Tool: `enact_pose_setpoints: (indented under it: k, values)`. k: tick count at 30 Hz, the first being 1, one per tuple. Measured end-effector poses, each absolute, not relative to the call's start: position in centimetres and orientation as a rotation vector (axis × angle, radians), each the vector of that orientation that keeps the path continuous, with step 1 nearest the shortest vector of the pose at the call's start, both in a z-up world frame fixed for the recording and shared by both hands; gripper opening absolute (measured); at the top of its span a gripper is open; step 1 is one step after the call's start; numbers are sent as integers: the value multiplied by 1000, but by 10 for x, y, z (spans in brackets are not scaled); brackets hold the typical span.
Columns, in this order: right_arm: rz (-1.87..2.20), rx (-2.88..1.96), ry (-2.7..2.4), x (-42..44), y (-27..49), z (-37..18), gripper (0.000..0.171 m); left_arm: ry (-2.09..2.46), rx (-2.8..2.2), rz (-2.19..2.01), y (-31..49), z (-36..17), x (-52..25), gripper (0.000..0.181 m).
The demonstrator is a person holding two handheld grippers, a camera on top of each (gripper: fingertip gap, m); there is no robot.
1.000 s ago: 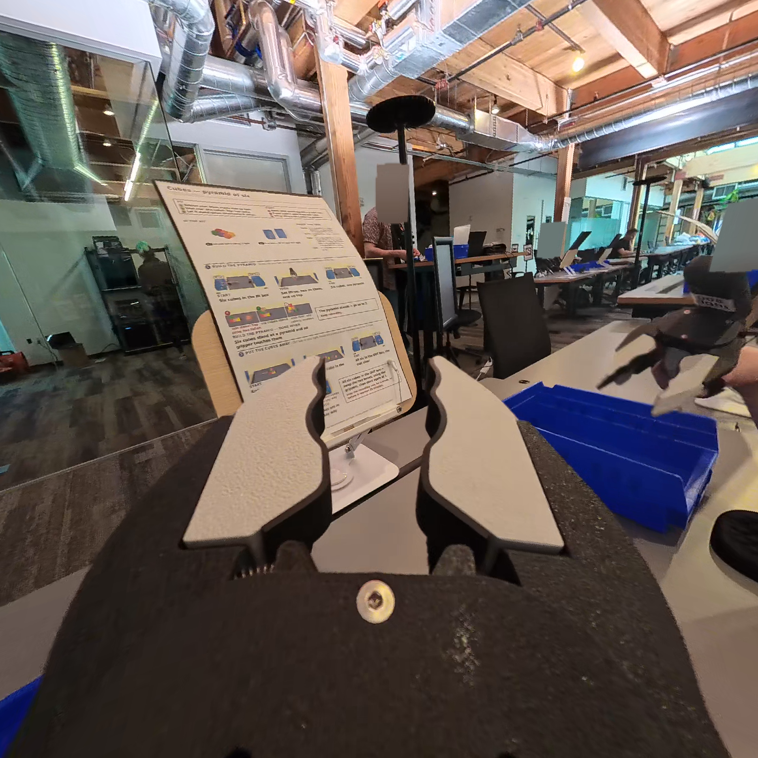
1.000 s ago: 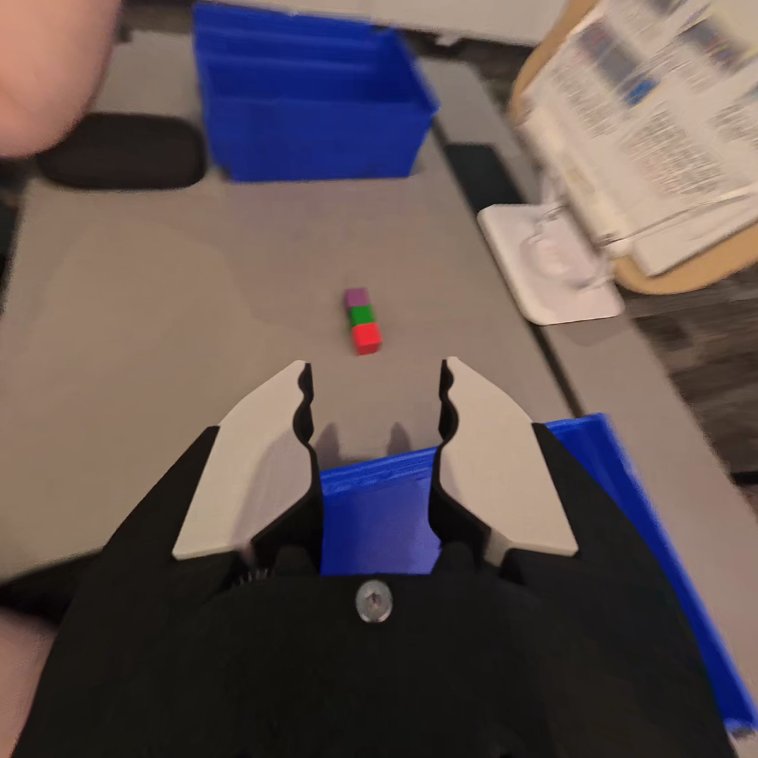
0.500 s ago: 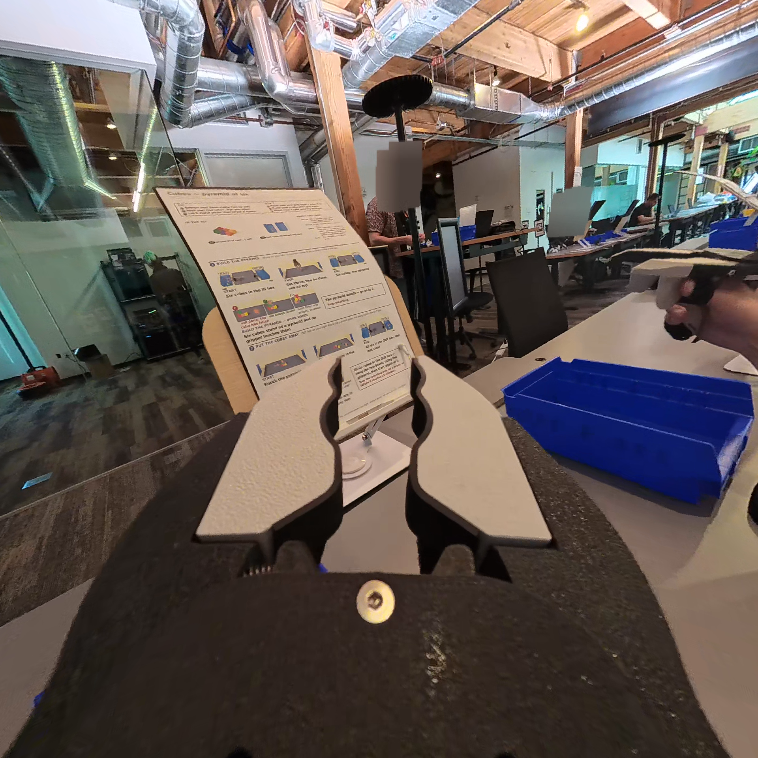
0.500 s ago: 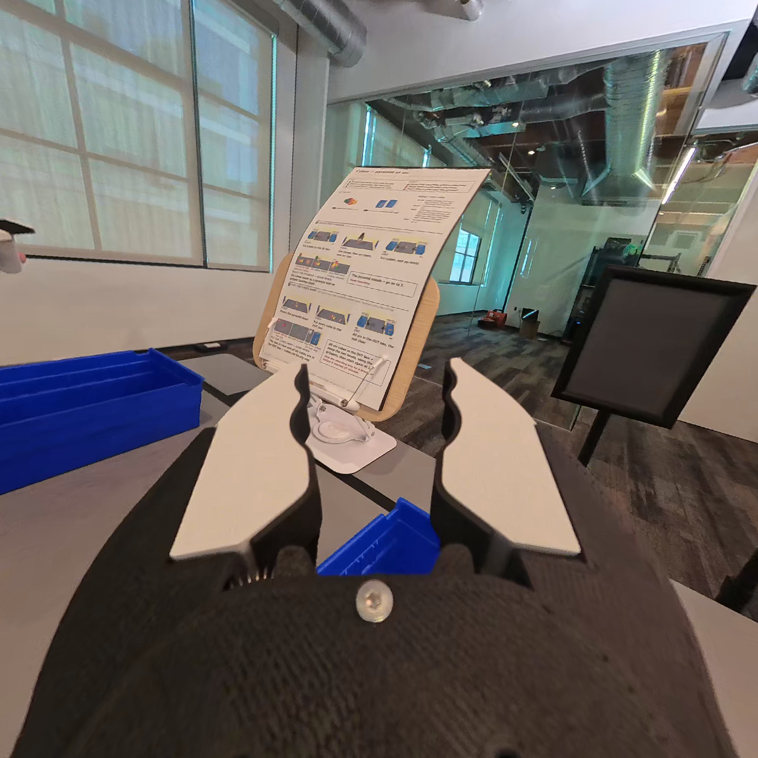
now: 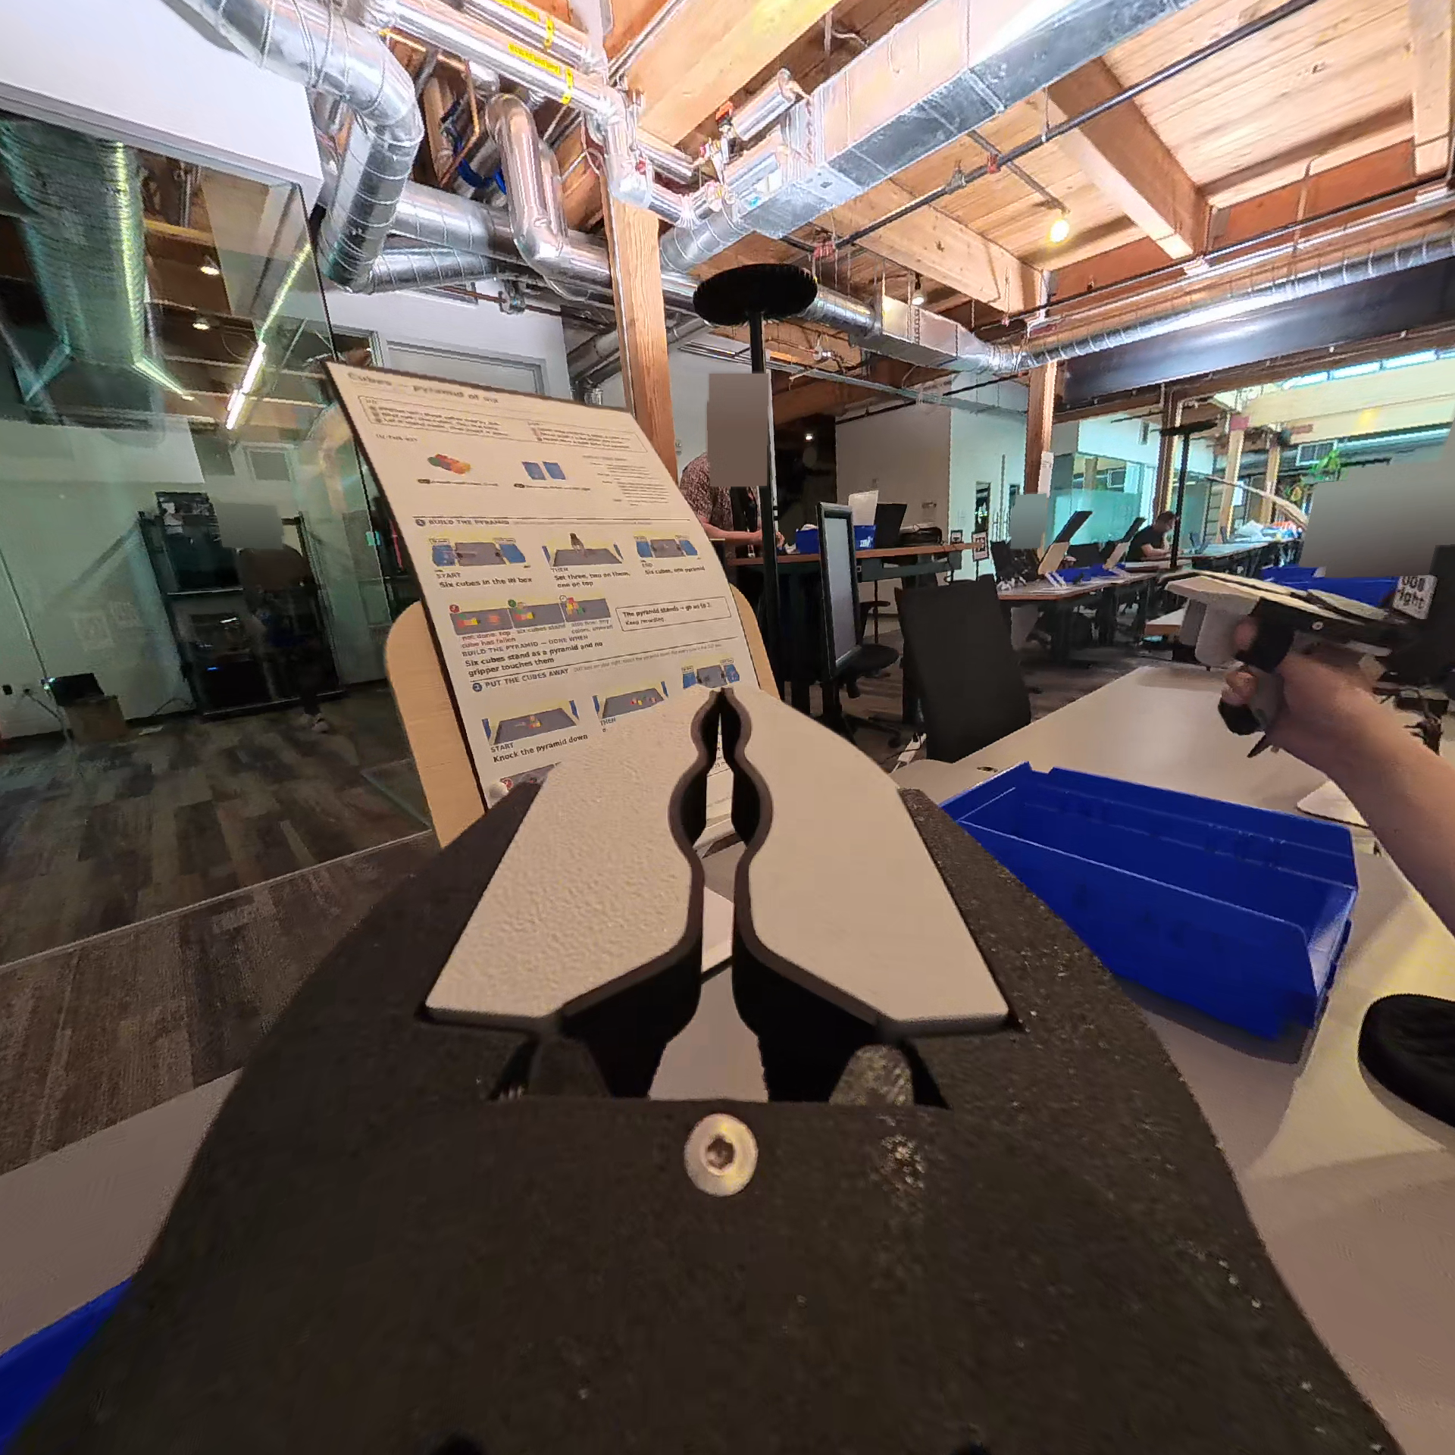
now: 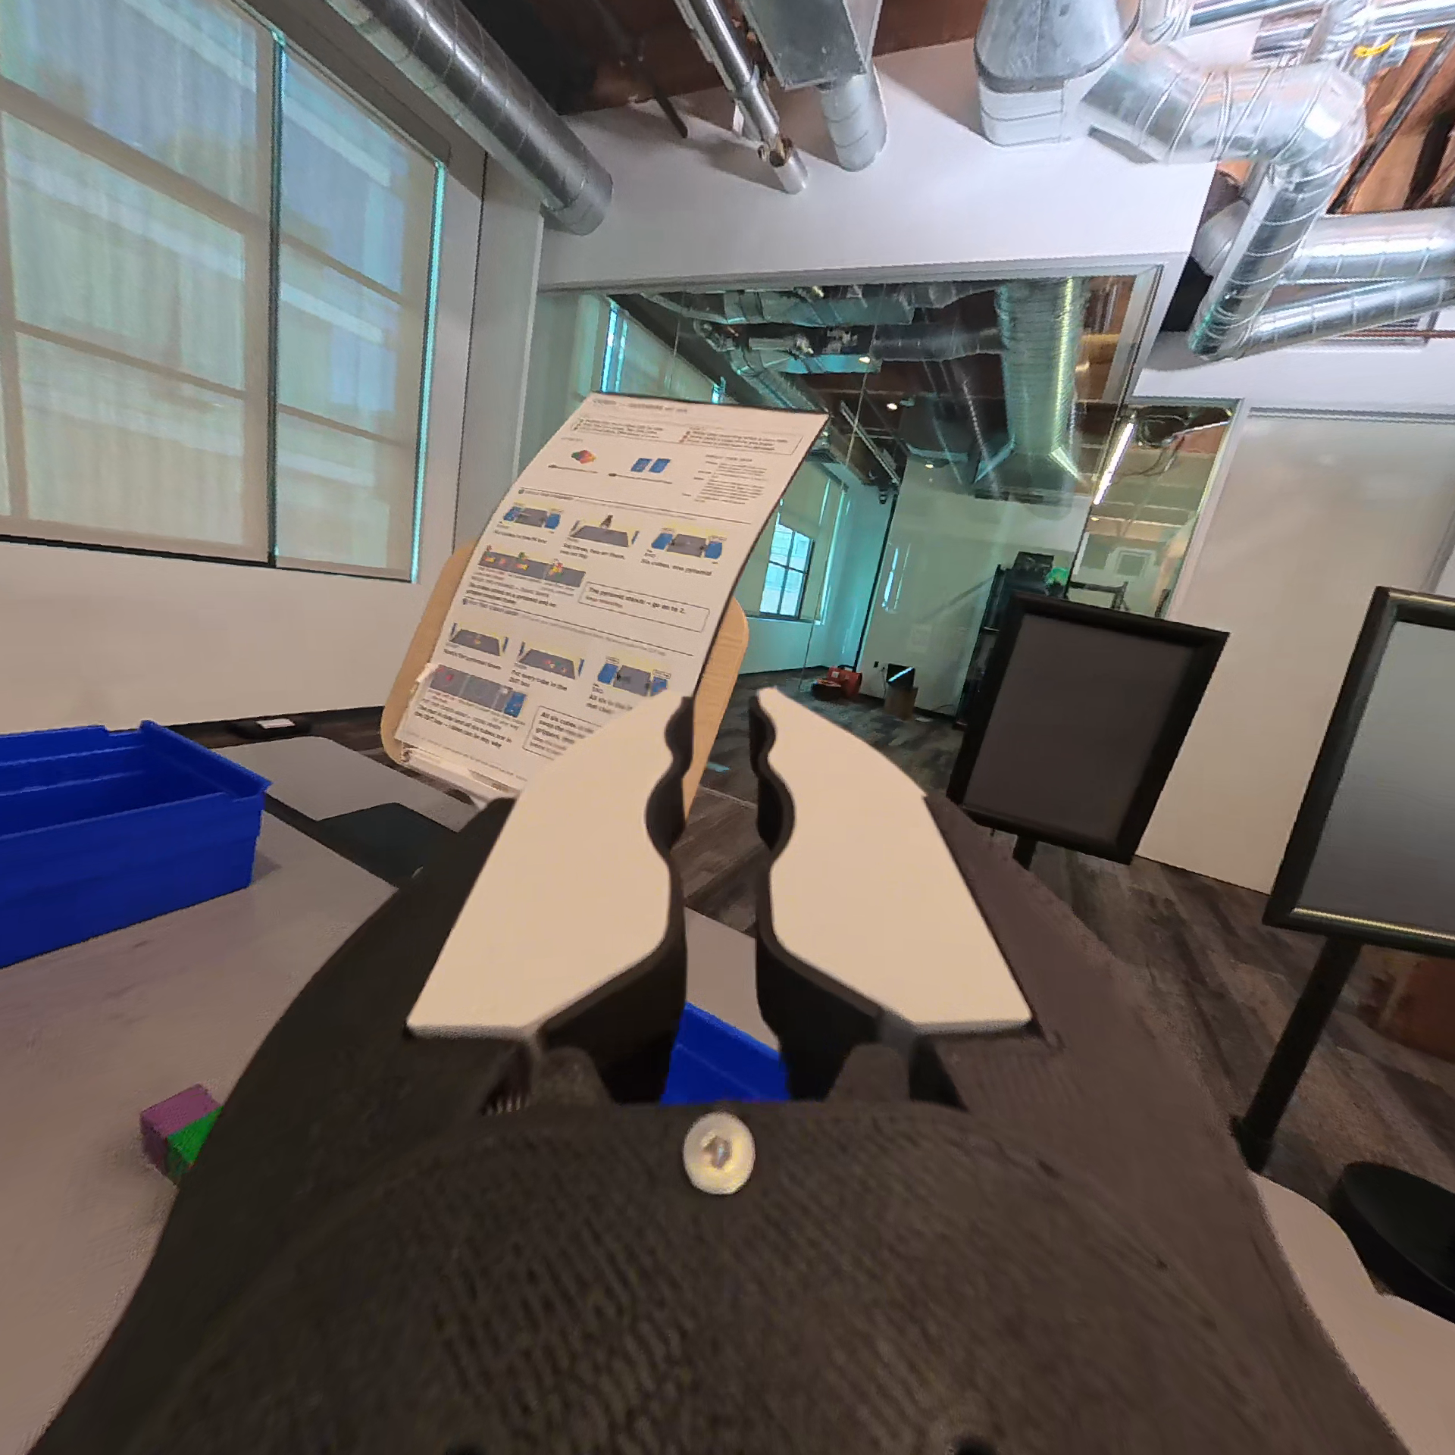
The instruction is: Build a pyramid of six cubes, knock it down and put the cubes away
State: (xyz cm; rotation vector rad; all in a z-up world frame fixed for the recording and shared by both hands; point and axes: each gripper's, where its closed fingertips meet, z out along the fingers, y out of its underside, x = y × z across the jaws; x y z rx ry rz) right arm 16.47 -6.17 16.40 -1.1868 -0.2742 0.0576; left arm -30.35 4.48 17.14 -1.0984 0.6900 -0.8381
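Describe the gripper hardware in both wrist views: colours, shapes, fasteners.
Both match. The left gripper and right gripper each have a wide black, rough-textured body with one silver hex screw at its centre. The jaws are flat, light grey plates on black backing, with wavy, scalloped inner edges that narrow towards the tips. No cables show. The person's forearm is bare, with no sleeve in view.

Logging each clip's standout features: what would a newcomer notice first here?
The instruction sheet on its wooden stand rises straight ahead of both raised grippers. The left gripper is empty with its fingers nearly touching, and the right gripper shows a narrow gap. A blue bin sits on the grey table, where a purple cube peeks out beside the right gripper's body.
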Motion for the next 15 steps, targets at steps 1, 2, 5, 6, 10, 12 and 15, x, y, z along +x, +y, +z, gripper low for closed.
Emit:
enact_pose_setpoints:
  k: [1,2,5,6,10,12,15]
  values:
    - [45,-1199,-269,166,-61,163,8,688,-1102,-841,46,171,-305,0]
    - [34,-1210,-257,169,-61,162,5,684,-1107,-838,48,171,-306,0]
    - [37,-1205,-238,173,-62,162,1,671,-1118,-828,52,169,-309,0]
    - [46,-1204,-236,173,-62,162,1,670,-1122,-830,52,168,-309,0]
    - [38,-1199,-230,177,-64,163,1,676,-1126,-829,53,167,-307,0]
    - [34,-1196,-232,179,-65,163,0,686,-1133,-828,53,165,-304,0]
    - [36,-1181,-239,179,-69,165,0,698,-1133,-813,53,164,-301,0]
